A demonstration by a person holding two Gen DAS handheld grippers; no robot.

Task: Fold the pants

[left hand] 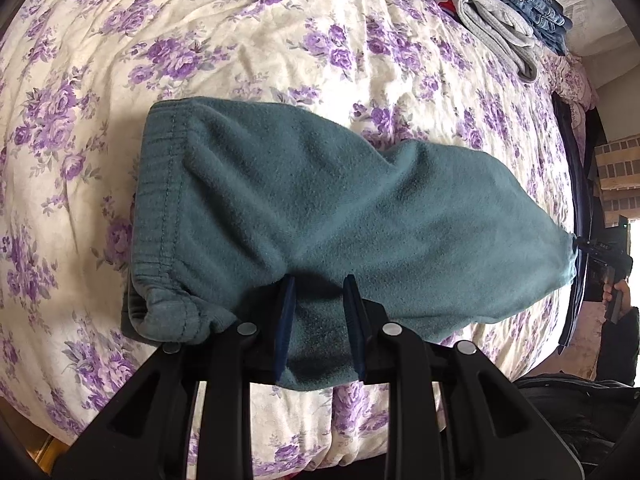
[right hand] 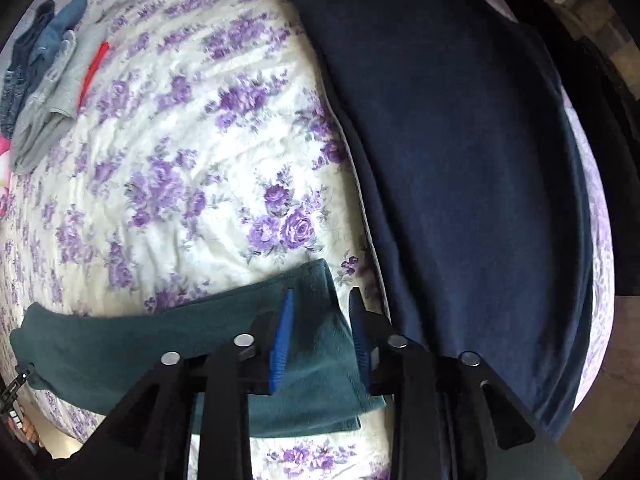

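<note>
So the teal fleece pants [left hand: 320, 208] are lying folded across the middle of the purple-flowered bedspread [left hand: 240, 40]. My left fingers [left hand: 318, 328] and right fingers [right hand: 322, 340] are both spread open over the fabric, gripping nothing. Stacked folded clothes [left hand: 508, 12] sit upper right.

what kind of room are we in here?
Most likely a bedroom. The teal pants lie on a purple-flowered bedspread, folded clothes are stacked at the far corner, and a dark blue garment lies spread beside them.
</note>
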